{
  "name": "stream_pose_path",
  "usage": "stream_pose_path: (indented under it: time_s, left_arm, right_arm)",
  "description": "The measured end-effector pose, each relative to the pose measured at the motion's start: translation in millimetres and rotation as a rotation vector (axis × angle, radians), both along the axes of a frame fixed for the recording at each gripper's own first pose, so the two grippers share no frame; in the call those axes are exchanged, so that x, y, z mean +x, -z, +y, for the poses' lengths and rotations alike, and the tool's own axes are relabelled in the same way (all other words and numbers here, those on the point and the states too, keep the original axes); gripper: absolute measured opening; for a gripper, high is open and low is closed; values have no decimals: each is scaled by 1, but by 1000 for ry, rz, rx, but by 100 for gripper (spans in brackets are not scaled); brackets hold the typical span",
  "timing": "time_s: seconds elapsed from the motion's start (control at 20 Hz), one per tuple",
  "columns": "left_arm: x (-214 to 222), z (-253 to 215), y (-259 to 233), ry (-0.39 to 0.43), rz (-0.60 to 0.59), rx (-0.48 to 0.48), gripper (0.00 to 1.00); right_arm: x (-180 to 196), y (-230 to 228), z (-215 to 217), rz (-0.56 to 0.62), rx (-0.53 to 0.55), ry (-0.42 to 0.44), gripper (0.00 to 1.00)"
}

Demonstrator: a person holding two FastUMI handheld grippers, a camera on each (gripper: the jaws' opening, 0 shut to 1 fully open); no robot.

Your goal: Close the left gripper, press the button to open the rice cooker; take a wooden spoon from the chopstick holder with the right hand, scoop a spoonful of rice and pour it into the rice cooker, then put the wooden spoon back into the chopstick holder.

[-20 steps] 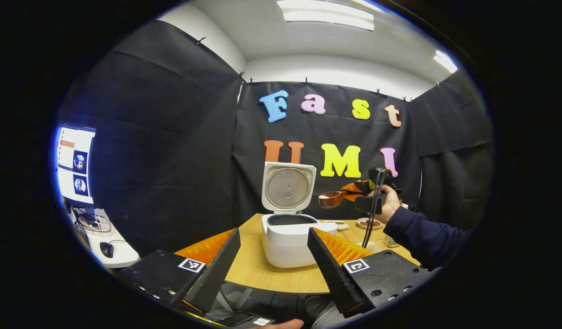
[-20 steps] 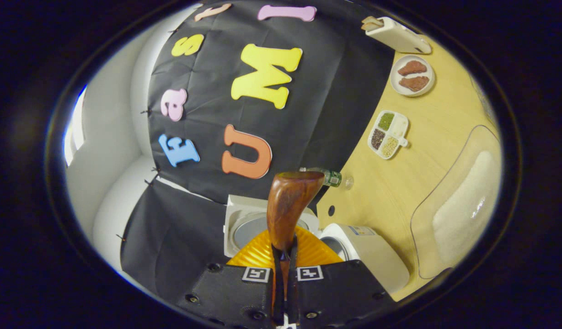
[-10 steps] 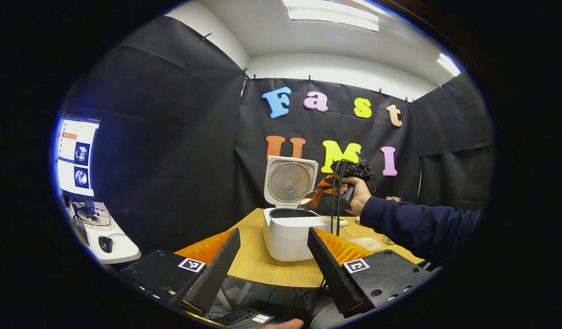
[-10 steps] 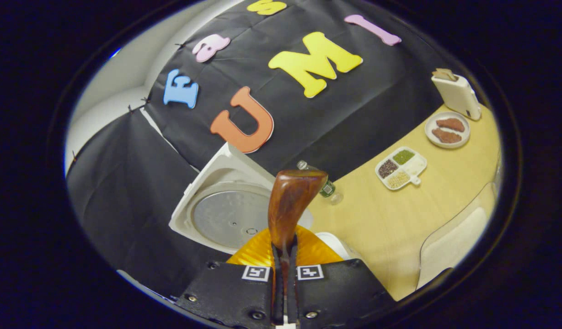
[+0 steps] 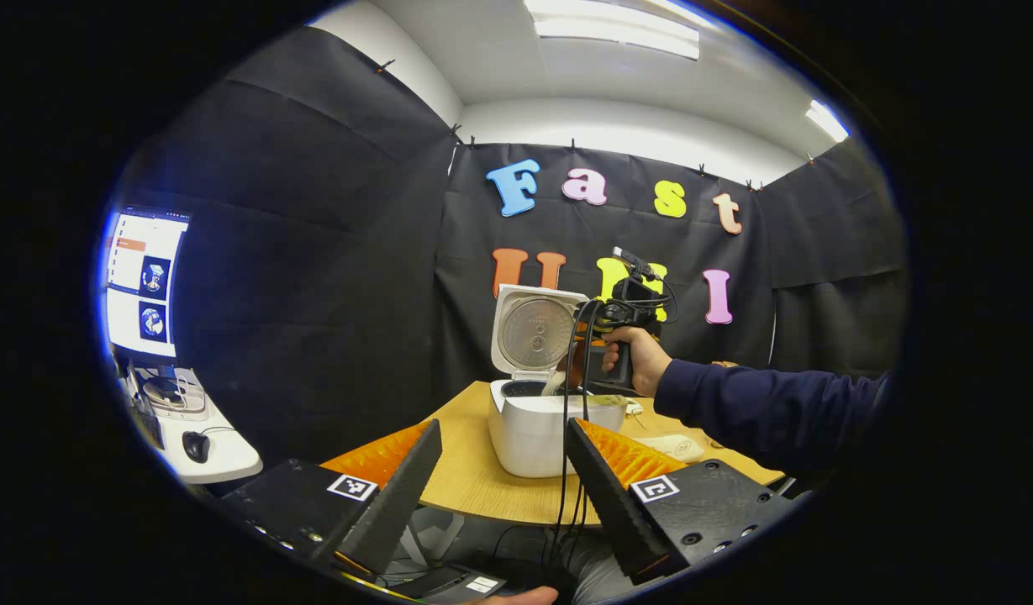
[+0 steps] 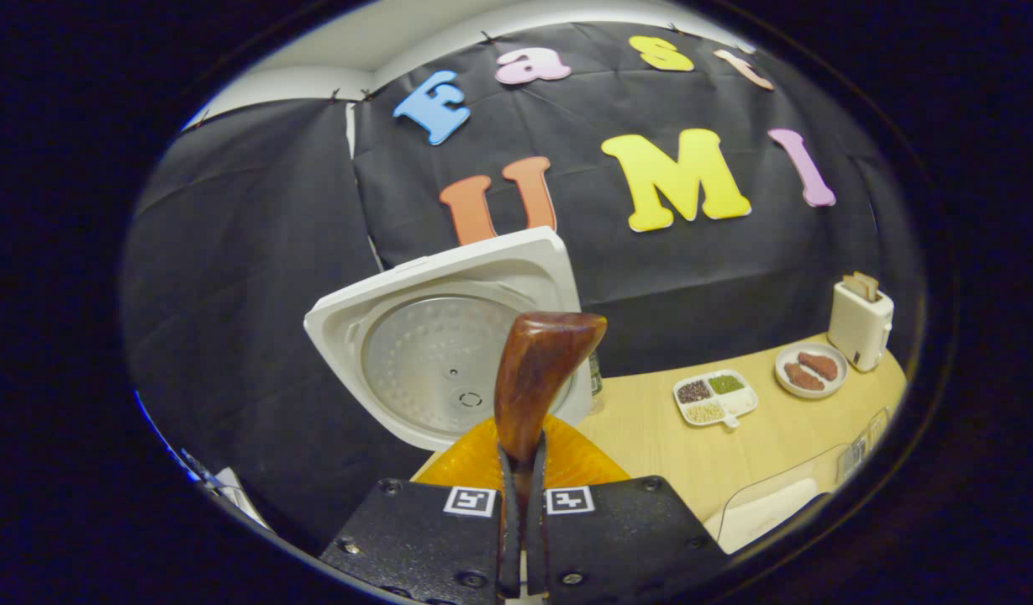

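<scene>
Right gripper (image 6: 520, 470) has both fingers squeezed tight on the thin handle of the wooden spoon (image 6: 537, 370). In the right gripper view the spoon sticks up and out, just in front of the rice cooker's open lid (image 6: 449, 336). In the left gripper view a hand (image 5: 642, 357) holds that gripper over the rice cooker (image 5: 550, 420), with the spoon tipped down toward the pot. Something pale hangs at the spoon's end there, maybe rice falling, but it is too small to be sure.

Left gripper (image 5: 503, 479) is held back, on the near side of the rice cooker. Its fingers are spread wide apart and it has nothing in it.

The spoon looks hard and light. It should not bend or break. Its wood looks smooth and shiny, so it could slip or twist if it is held loosely. The best place to hold it is the thin handle, far from the bowl, and that is where it is held. Rice is made of tiny loose bits, so it will spill if the spoon tips too soon or away from the pot.

Beyond the rice cooker, on the table (image 6: 735, 454), sit a dish of beans (image 6: 715, 397), a plate (image 6: 810, 370) and a toaster (image 6: 859, 323).
</scene>
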State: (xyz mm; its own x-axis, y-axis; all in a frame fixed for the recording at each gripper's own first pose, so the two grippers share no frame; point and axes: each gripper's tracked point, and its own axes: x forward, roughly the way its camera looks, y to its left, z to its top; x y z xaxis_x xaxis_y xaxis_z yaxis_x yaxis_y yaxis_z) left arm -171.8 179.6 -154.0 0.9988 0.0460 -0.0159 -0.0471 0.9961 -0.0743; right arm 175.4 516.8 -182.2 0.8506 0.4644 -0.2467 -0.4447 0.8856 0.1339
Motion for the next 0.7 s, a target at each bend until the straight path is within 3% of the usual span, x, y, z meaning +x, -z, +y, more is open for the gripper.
stream_pose_path:
  time_s: [0.3, 0.45, 0.7]
  left_arm:
    - [-2, -3, 4, 2, -6, 0, 94]
    - [-2, -3, 6, 2, -1, -21, 94]
    - [-2, -2, 6, 1, -1, -13, 94]
  right_arm:
    - [-24, -18, 25, -374, -369, -23, 8]
    - [-28, -9, 30, -496, -518, -32, 8]
    - [-23, 0, 28, -504, -539, -24, 8]
